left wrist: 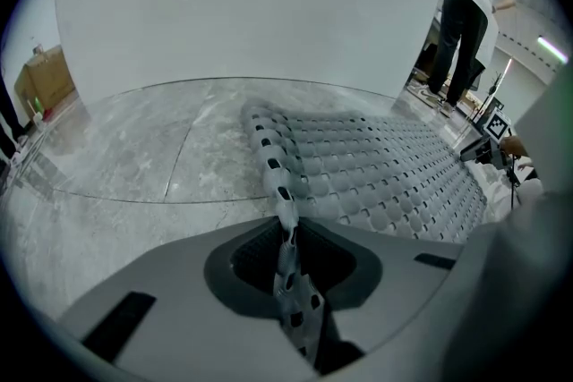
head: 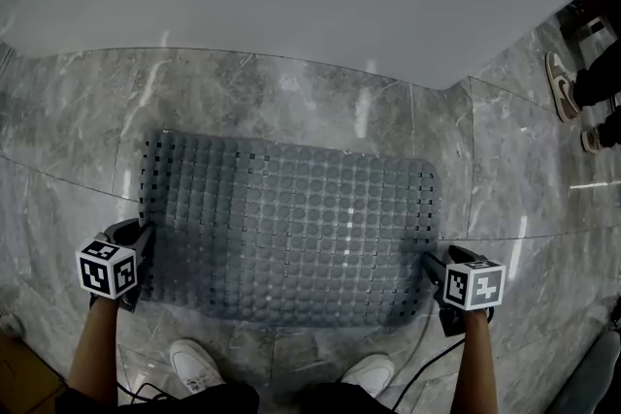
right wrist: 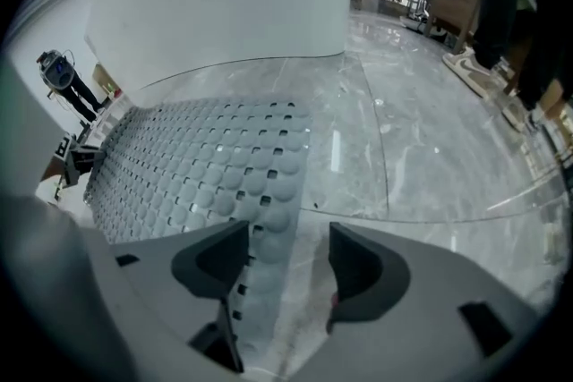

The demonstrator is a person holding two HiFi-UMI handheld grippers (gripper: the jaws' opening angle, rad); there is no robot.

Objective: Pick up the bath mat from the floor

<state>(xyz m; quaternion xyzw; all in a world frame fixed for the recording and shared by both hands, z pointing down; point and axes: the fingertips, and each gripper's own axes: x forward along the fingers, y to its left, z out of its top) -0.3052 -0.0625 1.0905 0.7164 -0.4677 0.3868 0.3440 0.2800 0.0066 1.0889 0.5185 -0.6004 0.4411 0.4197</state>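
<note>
Mid-grasp: left claw [left wrist: 288, 259] pinches the bath mat [head: 291, 238] edge; right claw [right wrist: 286, 268] stands wide astride the opposite edge and must close before lifting.

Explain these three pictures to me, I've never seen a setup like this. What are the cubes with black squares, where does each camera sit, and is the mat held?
There is no robot here. A person holds a clamp tool in each hand, and the marked cubes are parts of those tools. The head view comes from a camera on the person's head, looking down at a grey marble floor. A grey perforated bath mat lies there, with the person's white shoes below it. The other two views come from a camera riding on each tool, looking along its jaws. The left tool is shut on the mat's left edge, which is pinched between its jaws. The right tool is open: the mat's right edge lies between its jaws, unclamped.
</note>
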